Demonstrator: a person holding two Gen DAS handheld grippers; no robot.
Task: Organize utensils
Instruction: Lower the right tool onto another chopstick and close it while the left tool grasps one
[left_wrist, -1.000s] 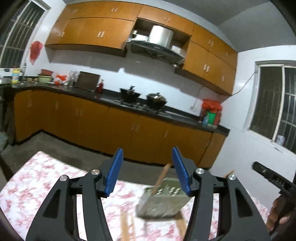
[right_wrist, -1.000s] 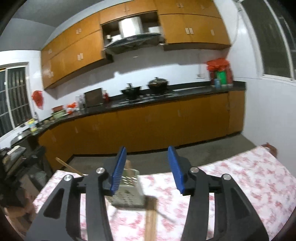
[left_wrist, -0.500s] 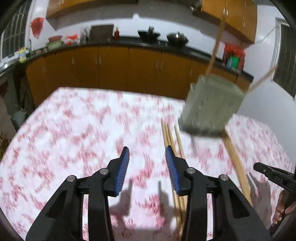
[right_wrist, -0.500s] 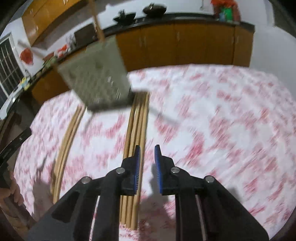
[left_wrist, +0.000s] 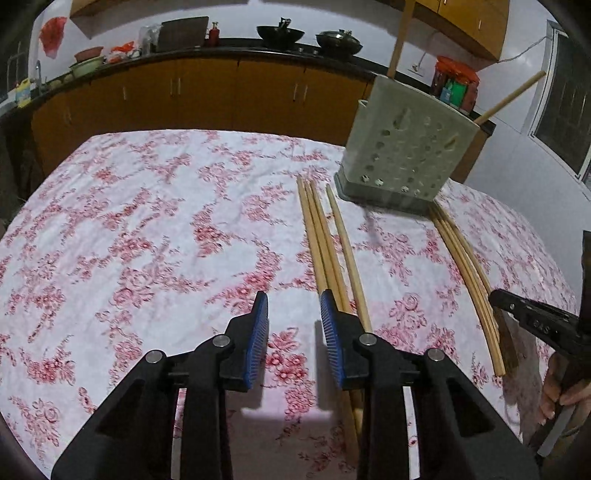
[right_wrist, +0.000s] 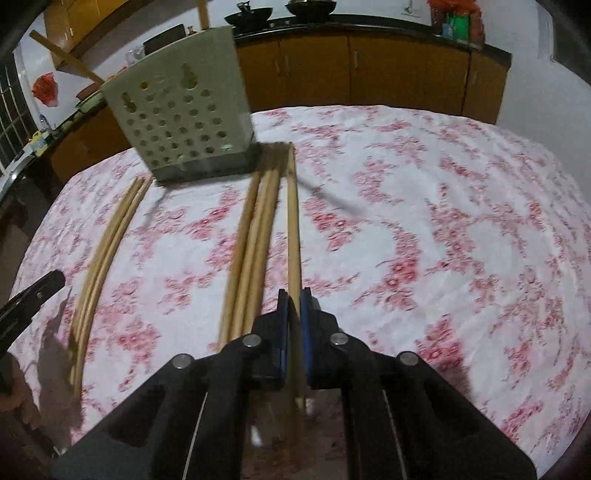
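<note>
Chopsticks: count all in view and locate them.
10. Two chopsticks stand in the perforated holder; four lie by the open left tool; four on the right, one pinched in the right tool. More may hide inside.

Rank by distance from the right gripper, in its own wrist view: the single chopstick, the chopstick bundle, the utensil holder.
1. Single chopstick: between the right gripper's jaws.
2. Chopstick bundle: just left of it on the tablecloth.
3. Utensil holder: upright, far-left end.

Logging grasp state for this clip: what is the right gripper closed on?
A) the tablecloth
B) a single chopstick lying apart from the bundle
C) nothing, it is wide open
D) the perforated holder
B: the right gripper pinches a lone chopstick beside the chopstick bundle.
</note>
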